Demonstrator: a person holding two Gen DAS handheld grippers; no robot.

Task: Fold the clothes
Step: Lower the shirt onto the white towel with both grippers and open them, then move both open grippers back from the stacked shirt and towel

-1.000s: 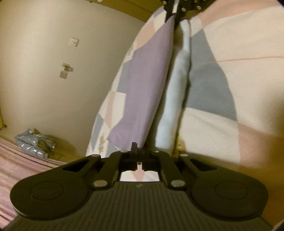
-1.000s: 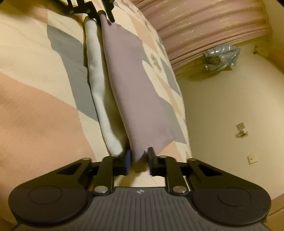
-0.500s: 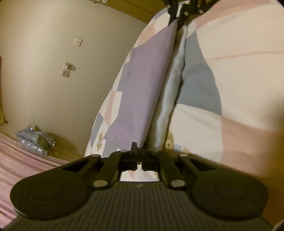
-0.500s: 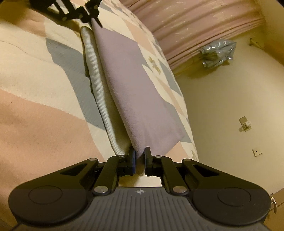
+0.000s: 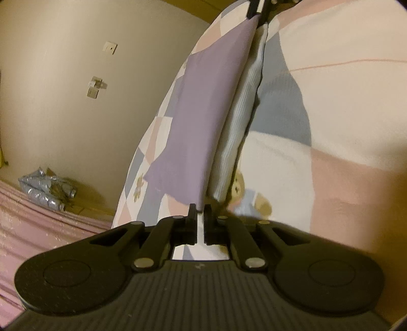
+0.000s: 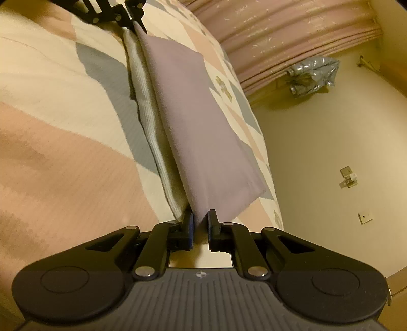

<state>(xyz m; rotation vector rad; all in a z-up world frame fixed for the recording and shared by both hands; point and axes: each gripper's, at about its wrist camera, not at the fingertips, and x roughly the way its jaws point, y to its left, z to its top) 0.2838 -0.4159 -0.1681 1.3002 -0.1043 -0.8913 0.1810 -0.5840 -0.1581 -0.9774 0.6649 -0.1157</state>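
A purple garment [image 5: 203, 114] is stretched taut between my two grippers over a patchwork quilt [image 5: 330, 101]. My left gripper [image 5: 201, 207] is shut on its near corner. At the far end my right gripper [image 5: 258, 10] pinches the other corner. In the right wrist view the same purple garment [image 6: 198, 114] runs from my right gripper [image 6: 201, 216], shut on it, up to my left gripper [image 6: 133, 21]. A white ribbed layer [image 5: 241, 122] [image 6: 145, 101] lies along the cloth's inner side; I cannot tell whether it belongs to the same garment.
The quilt [image 6: 63, 114] covers a bed that ends at a beige wall with a socket plate [image 5: 110, 47]. A crumpled silver bag [image 6: 313, 73] lies on the floor by a pink curtain [image 6: 279, 38].
Both grippers keep their hold. The white ribbed layer, rounded like a roll before, now lies flatter beside the purple cloth. A teddy print on the quilt has come into the left view.
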